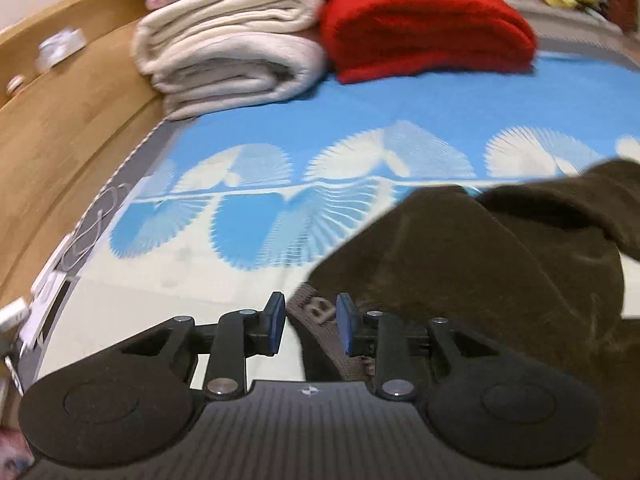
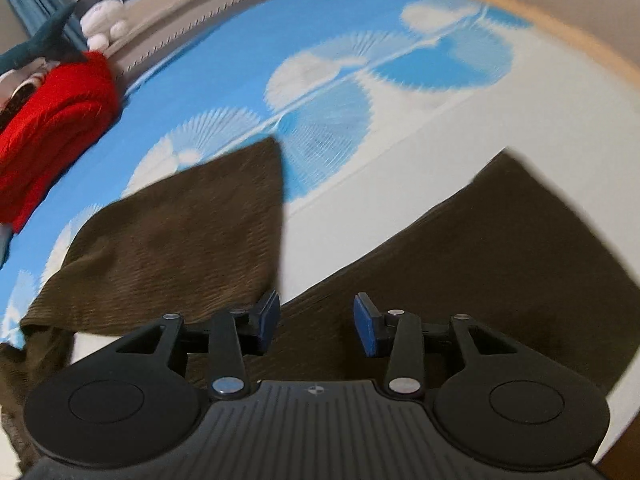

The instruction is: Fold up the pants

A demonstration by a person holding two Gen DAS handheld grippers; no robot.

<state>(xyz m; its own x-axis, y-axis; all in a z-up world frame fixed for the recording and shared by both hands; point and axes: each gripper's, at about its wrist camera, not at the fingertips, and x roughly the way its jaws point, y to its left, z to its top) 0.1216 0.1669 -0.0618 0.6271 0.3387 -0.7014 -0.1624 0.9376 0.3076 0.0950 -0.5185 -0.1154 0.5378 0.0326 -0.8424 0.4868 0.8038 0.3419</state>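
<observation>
Between your left fingers [image 1: 310, 326] sits the pants [image 1: 460, 260] waistband, not squeezed yet; your right fingers [image 2: 316, 322] are spread and empty, so pinch firmly first.

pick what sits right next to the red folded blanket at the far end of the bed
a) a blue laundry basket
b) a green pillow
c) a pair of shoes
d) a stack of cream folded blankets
d: in the left wrist view the red blanket lies side by side with a stack of cream blankets on the blue and white bed cover.
</observation>
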